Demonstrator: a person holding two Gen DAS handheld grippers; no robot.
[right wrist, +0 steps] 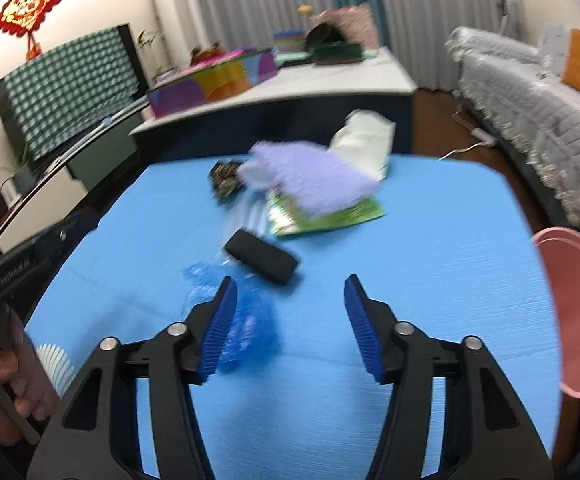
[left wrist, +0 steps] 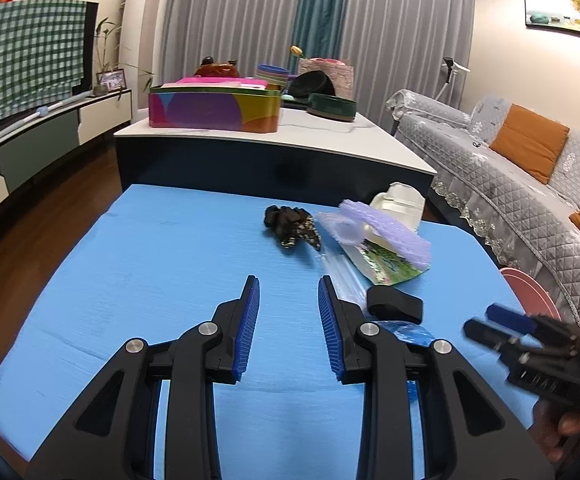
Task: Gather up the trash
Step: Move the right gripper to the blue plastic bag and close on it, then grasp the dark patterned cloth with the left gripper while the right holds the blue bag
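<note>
Trash lies on a blue table [left wrist: 161,248]: a dark crumpled wrapper [left wrist: 292,225], a purple foam net [left wrist: 386,232] on a green printed packet [left wrist: 386,266], a white container [left wrist: 400,204], clear plastic [left wrist: 342,276], a black block [left wrist: 394,303] and a crumpled blue plastic piece [right wrist: 245,320]. My left gripper [left wrist: 288,286] is open and empty, just left of the clear plastic. My right gripper [right wrist: 290,286] is open and empty, its left finger against the blue plastic, the black block [right wrist: 261,256] just ahead. The right gripper also shows in the left wrist view [left wrist: 486,322].
A pink bin [right wrist: 574,320] stands at the table's right edge. A white coiled object [right wrist: 55,364] sits at the left edge. Beyond is a coffee table [left wrist: 330,136] with a colourful tin [left wrist: 213,110] and bowls, a grey sofa [left wrist: 522,184] at right, a TV stand at left.
</note>
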